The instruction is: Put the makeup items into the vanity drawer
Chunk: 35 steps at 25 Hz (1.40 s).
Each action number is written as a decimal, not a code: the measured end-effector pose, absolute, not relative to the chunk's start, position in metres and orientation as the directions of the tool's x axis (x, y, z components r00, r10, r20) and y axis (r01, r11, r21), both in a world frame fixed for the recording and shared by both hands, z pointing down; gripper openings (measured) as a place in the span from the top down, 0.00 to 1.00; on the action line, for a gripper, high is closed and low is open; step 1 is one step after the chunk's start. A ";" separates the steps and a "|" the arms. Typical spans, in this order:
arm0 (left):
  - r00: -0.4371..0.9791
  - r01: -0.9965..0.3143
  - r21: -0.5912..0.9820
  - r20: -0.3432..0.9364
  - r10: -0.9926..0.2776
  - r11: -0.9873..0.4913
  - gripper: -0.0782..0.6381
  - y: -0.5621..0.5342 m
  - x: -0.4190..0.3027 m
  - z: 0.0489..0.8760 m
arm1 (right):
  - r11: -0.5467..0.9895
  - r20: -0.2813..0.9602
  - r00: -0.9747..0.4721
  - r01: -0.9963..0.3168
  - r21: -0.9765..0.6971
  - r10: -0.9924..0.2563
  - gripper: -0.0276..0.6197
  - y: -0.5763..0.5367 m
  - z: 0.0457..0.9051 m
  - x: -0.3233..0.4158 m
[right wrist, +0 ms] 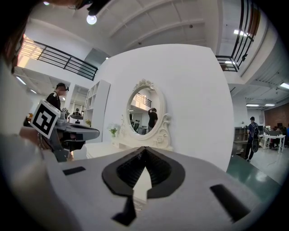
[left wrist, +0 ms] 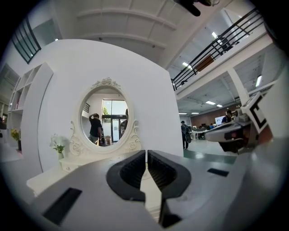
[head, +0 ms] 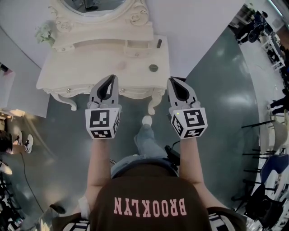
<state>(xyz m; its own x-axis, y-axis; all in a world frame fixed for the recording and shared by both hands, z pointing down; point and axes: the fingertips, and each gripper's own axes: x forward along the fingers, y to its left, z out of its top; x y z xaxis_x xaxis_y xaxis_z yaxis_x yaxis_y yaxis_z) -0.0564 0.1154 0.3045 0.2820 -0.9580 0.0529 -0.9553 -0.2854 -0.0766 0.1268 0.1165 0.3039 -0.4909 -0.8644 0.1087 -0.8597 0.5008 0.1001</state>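
My left gripper (head: 113,77) hangs over the front edge of the desk (head: 90,67). Its jaws are drawn together to a thin slit and carry nothing. To its right, near the desk's right edge, lies a round dark compact (head: 153,68), flat and small. Further back, near the back right corner, lies a slim dark stick (head: 159,43), pointing roughly front to back. The two makeup items are well apart from each other and from both grippers. My right gripper (head: 171,80) sits just off the desk's front right corner with its jaws clenched, tips touching and empty.

The desk is a cream vanity with carved, curving legs and small knobs (head: 68,90) along its front edge. I cannot tell from above how the drawer stands. A sprig of white flowers (head: 44,32) stands at the back left corner, and an oval mirror (head: 92,5) in an ornate frame rises at the middle of the back edge. Behind it curves a plain white wall (head: 198,18). The floor (head: 216,90) is glossy grey-green. On the right the room opens into a large hall with chairs (head: 271,171) and stands, and the gripper views show a railed balcony overhead and people in the distance.
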 end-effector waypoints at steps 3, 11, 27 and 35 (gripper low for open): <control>0.270 -0.959 -0.072 0.064 -0.961 -0.275 0.87 0.077 -0.055 0.308 | 0.512 0.115 -0.501 -0.854 0.098 -0.858 0.96 0.077 0.306 0.130; 0.252 -0.964 -0.067 0.085 -0.964 -0.258 0.87 -0.032 -0.044 0.314 | 0.529 0.145 -0.515 -0.845 0.078 -0.845 0.96 -0.035 0.319 0.142; 0.184 -0.978 -0.067 0.159 -0.970 -0.196 0.87 -0.179 -0.036 0.342 | 0.554 0.278 -0.536 -0.832 -0.018 -0.797 0.96 -0.203 0.373 0.162; 0.175 -0.980 -0.055 0.204 -0.963 -0.190 0.87 -0.203 -0.055 0.359 | 0.526 0.346 -0.502 -0.850 -0.028 -0.793 0.73 -0.231 0.408 0.155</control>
